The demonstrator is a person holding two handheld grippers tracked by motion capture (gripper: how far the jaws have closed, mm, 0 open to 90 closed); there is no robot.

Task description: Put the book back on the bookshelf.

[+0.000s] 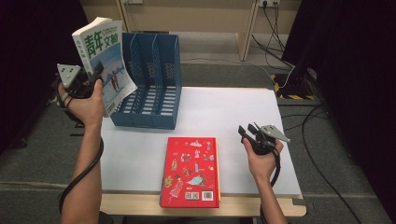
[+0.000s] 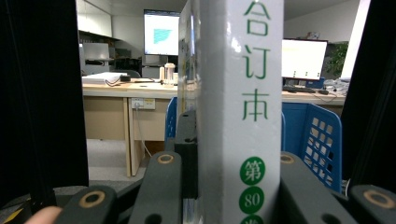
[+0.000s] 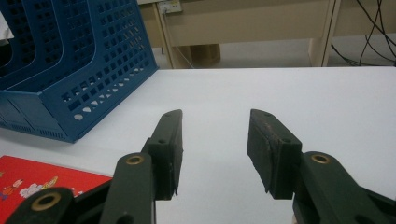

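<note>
The white book (image 1: 103, 56) with green letters is up in the air, above the left edge of the surface (image 1: 233, 116). It stands almost upright and leans a little. The left claw (image 1: 93, 77) is grasping it by its lower part. In the left gripper view the book's white spine (image 2: 243, 107) fills the middle, and the black jaws press on it from both sides.

Just beside the book, to its right, stands the blue file rack (image 1: 149, 84). It has three slots and walls full of little holes. The rack sits at the back left of the surface. The book is beside the rack, not inside a slot.

Closer to the person, a red book (image 1: 191, 170) lies flat near the front edge of the surface. It has small cartoon pictures on its cover.

The right claw (image 1: 247, 133) rests low over the surface, to the right of the red book. Its jaws are spread apart and nothing is between them. In the right gripper view the white surface shows through the gap, with the blue file rack (image 3: 70, 70) off to the left and a corner of the red book (image 3: 28, 182) at the bottom.
</note>
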